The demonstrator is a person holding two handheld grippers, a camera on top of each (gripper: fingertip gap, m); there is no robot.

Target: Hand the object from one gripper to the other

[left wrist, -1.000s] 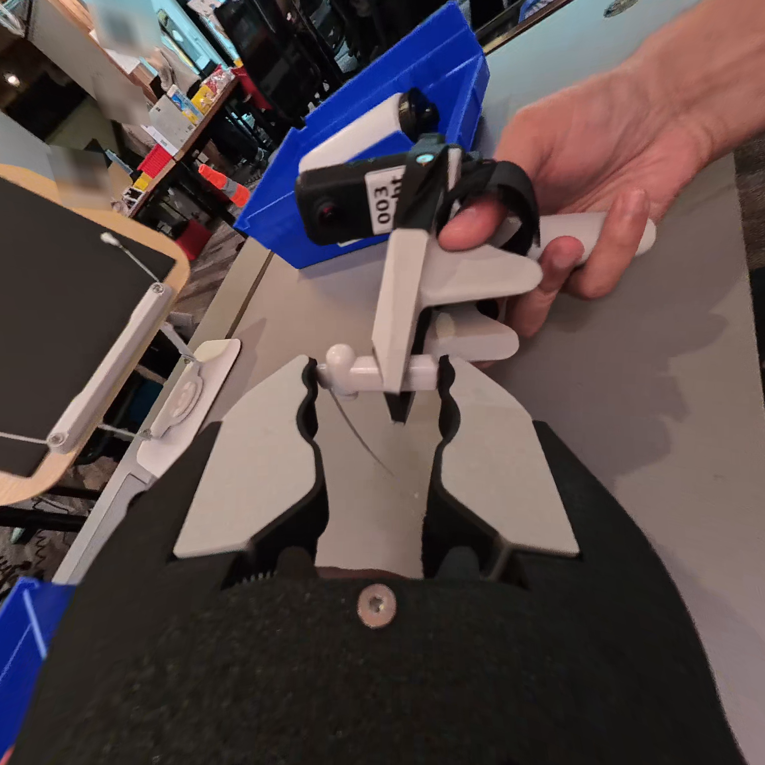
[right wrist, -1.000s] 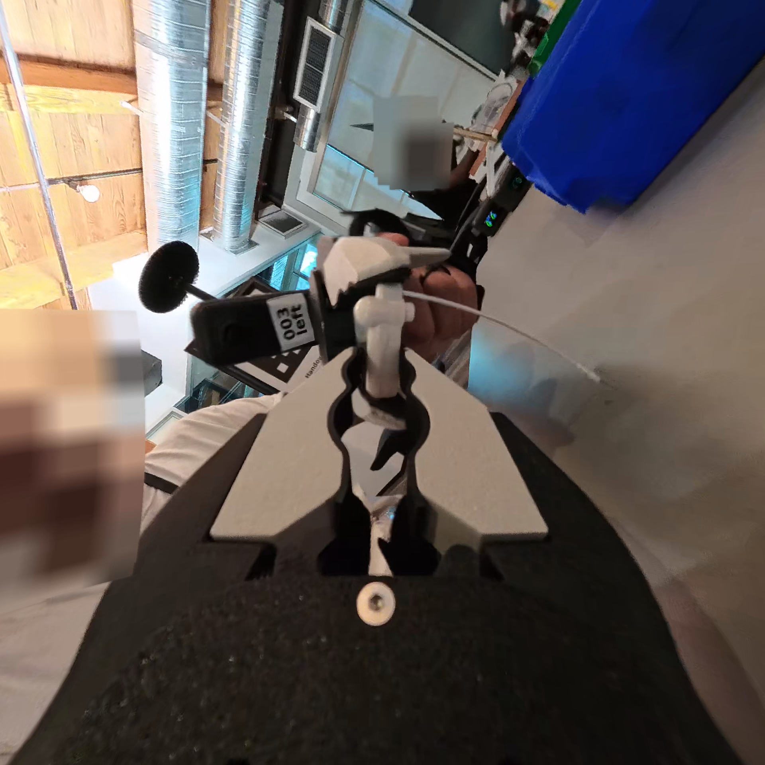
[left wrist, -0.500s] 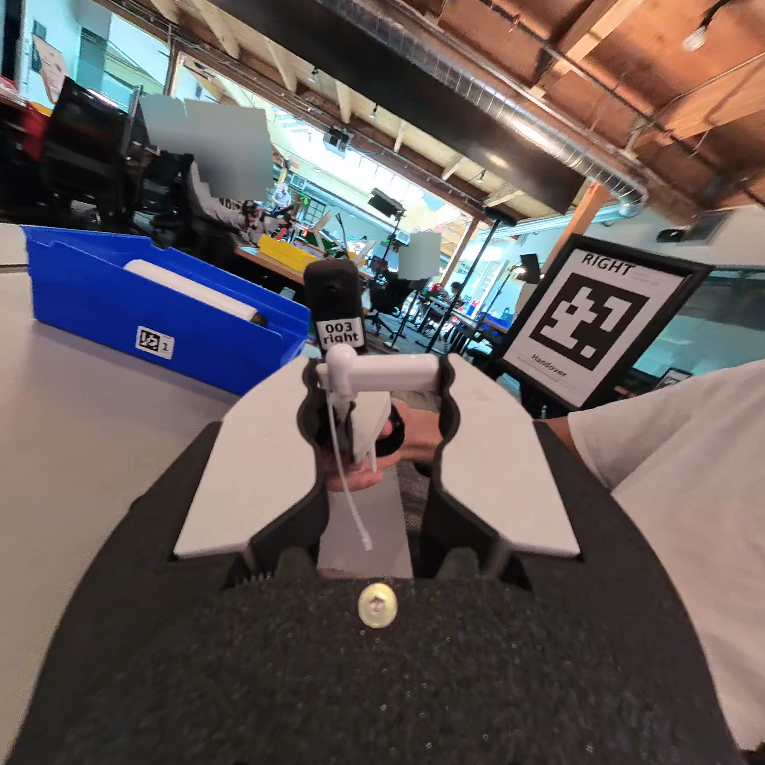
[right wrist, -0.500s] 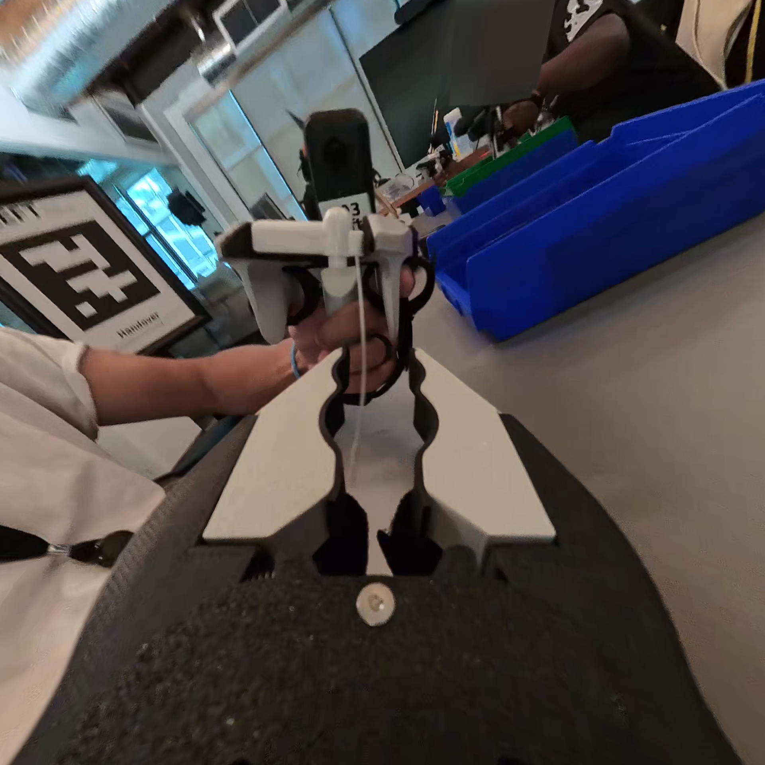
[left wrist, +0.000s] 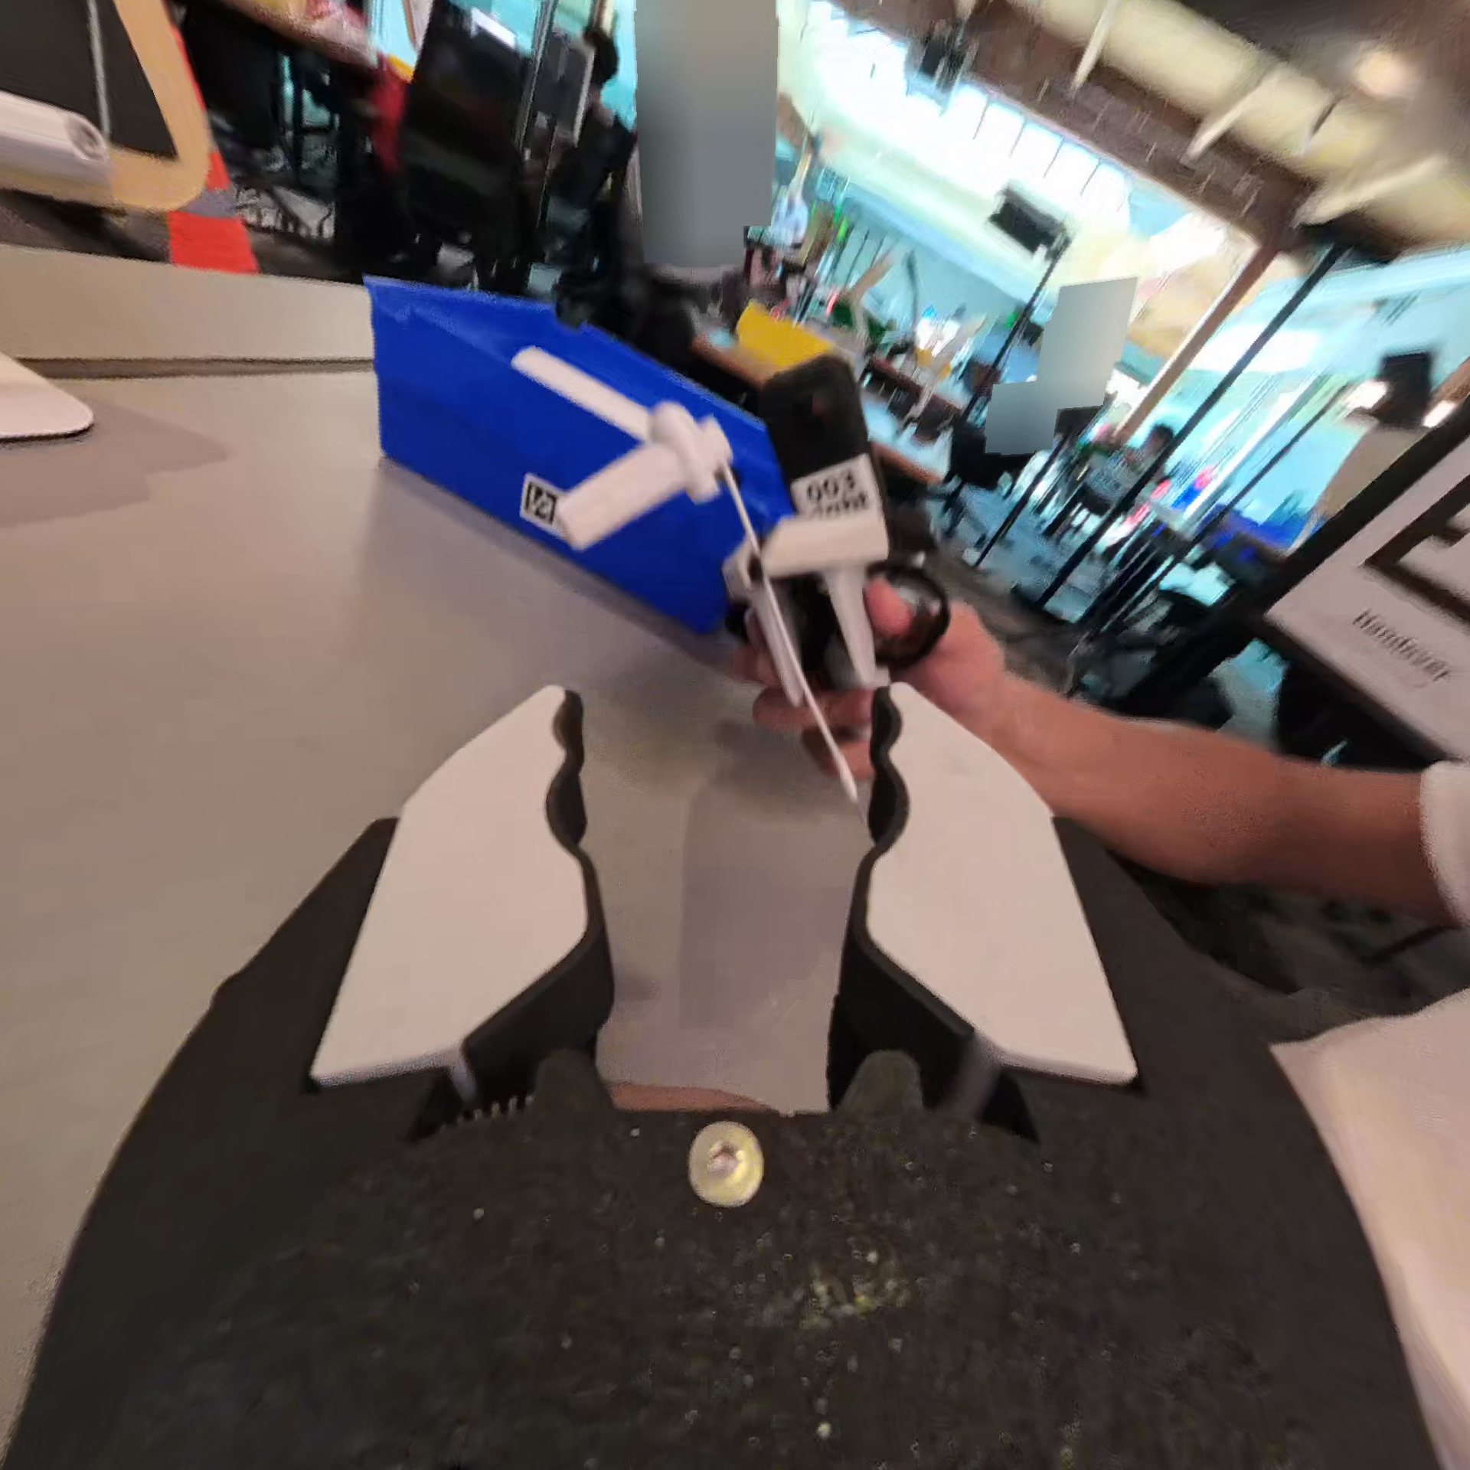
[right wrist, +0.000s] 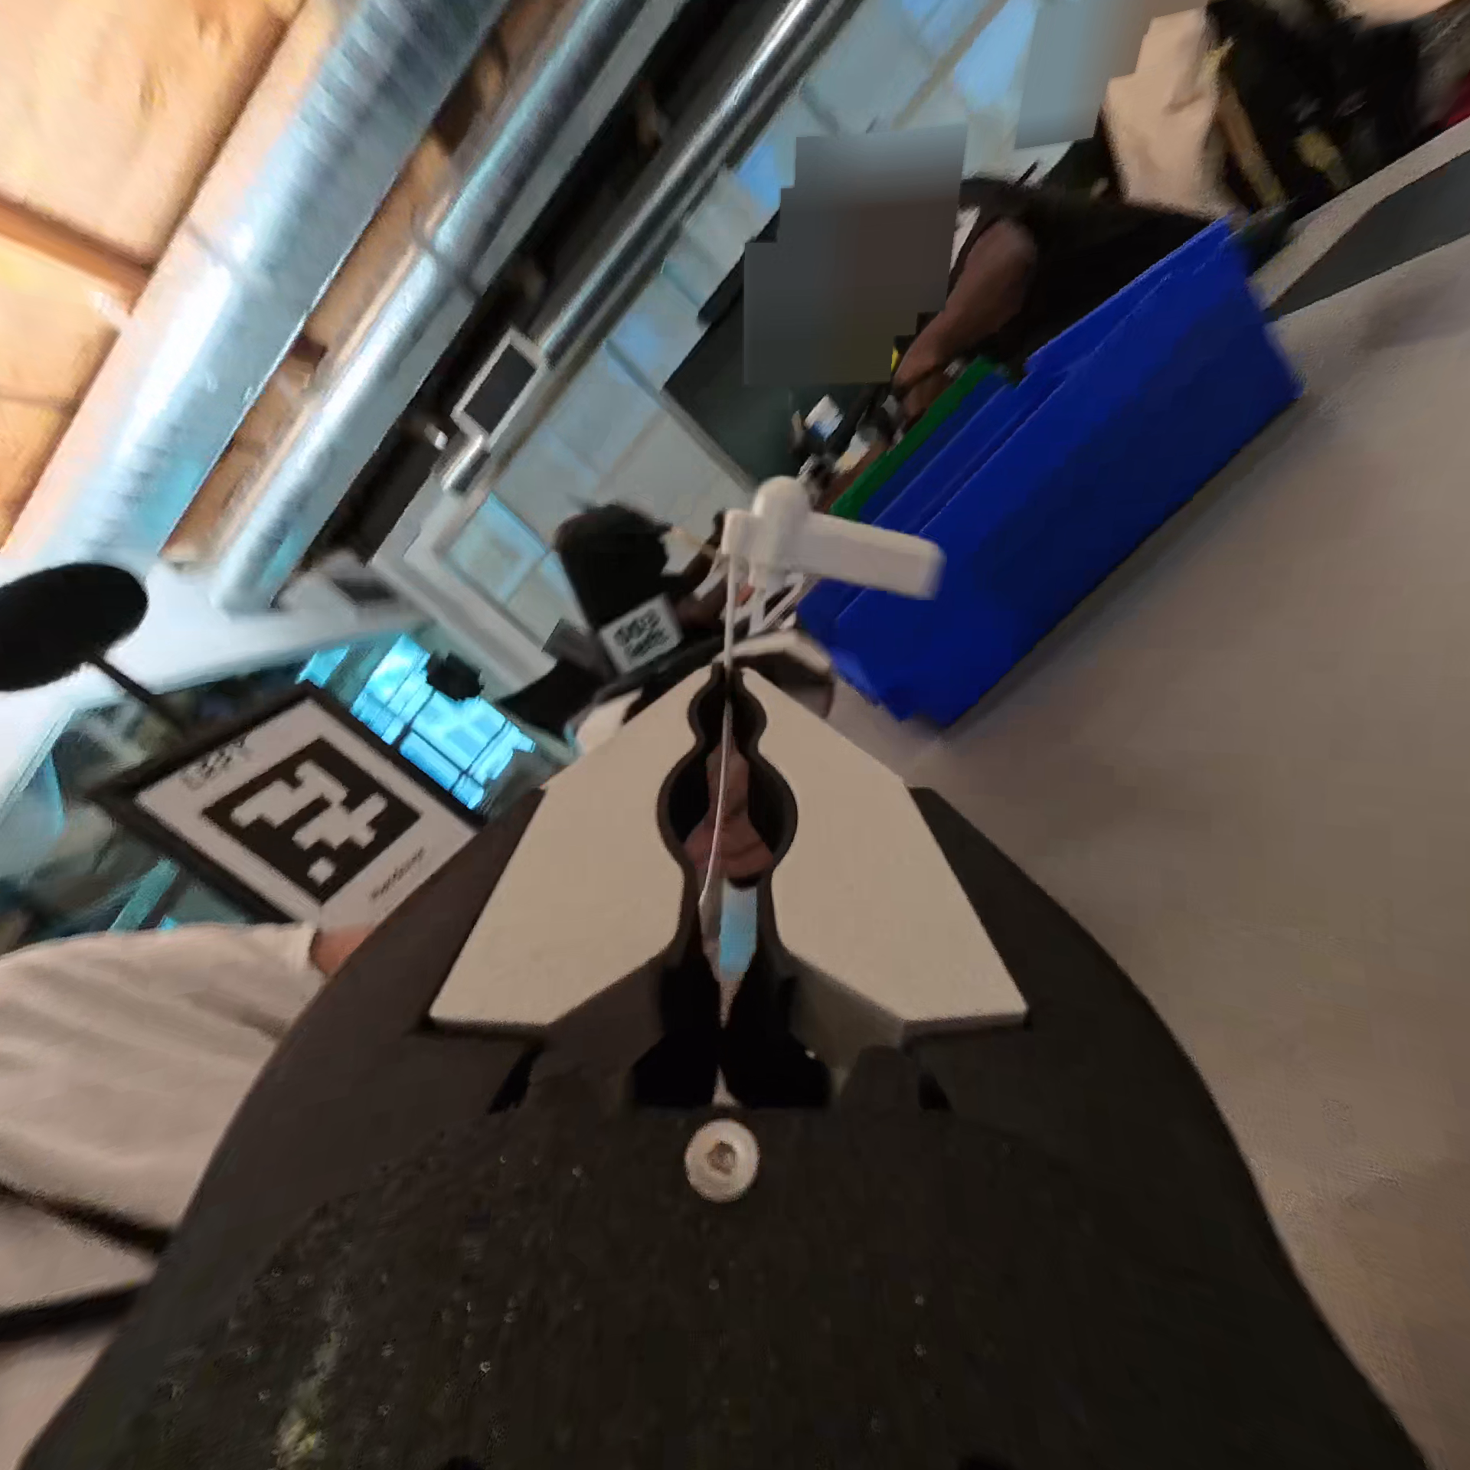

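Observation:
The object is a white plastic piece with a rod-shaped body (right wrist: pixel 835 550), a round knob and a thin flexible tail. My right gripper (right wrist: pixel 728 678) is shut on the tail, which runs back between its fingers while the body sticks out past the tips. In the left wrist view the right gripper (left wrist: pixel 748 569) holds the white object (left wrist: pixel 636 481) in the air in front of the blue bin. My left gripper (left wrist: pixel 720 716) is open and empty, a little below and in front of the object, with the tail's tip close to its right finger (left wrist: pixel 954 859).
A blue bin (left wrist: pixel 477 414) stands on the grey table (left wrist: pixel 239 676); it also shows in the right wrist view (right wrist: pixel 1098 509). A framed black-and-white marker board (right wrist: pixel 302 811) stands at the table's edge. A person's forearm (left wrist: pixel 1177 803) holds the right gripper. The tips of one gripper are about 5 centimeters away from the tips of the other.
Half a second ago my left gripper held the object's body. It has now opened and let go. The right gripper has shut on the tail and carries the object away.

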